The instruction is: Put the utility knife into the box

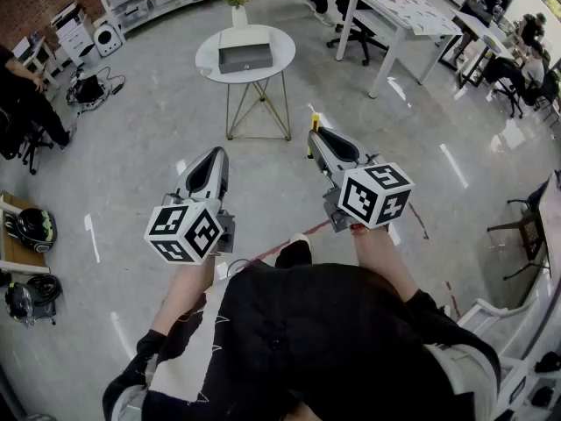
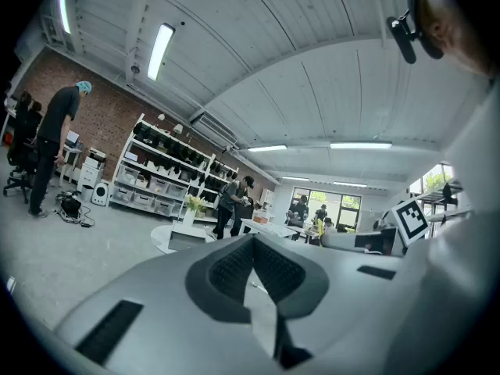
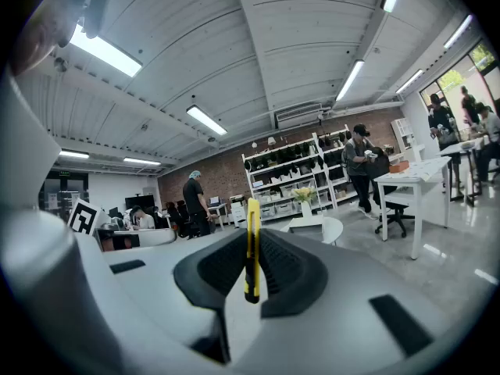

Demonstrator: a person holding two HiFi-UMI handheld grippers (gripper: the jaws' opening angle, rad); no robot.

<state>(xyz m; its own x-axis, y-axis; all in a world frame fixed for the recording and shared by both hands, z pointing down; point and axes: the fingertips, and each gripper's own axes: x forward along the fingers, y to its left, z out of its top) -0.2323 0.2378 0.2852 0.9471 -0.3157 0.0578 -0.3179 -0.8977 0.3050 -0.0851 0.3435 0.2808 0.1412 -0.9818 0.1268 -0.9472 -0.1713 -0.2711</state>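
Utility knife (image 3: 251, 248), yellow and slim, stands upright pinched between the dark pads of the right gripper (image 3: 251, 258), whose jaws are closed tight on it; in the head view its yellow tip (image 1: 315, 122) pokes past the jaw ends. The left gripper (image 2: 253, 262) has its jaws pressed together with nothing between them. Both grippers are held side by side above the grey floor, well short of the round white table (image 1: 209, 49). On that table sits the grey box (image 1: 245, 57), its top facing up, with a vase of flowers (image 1: 238, 0) behind it. Right of the table stands a long white desk (image 1: 412, 13).
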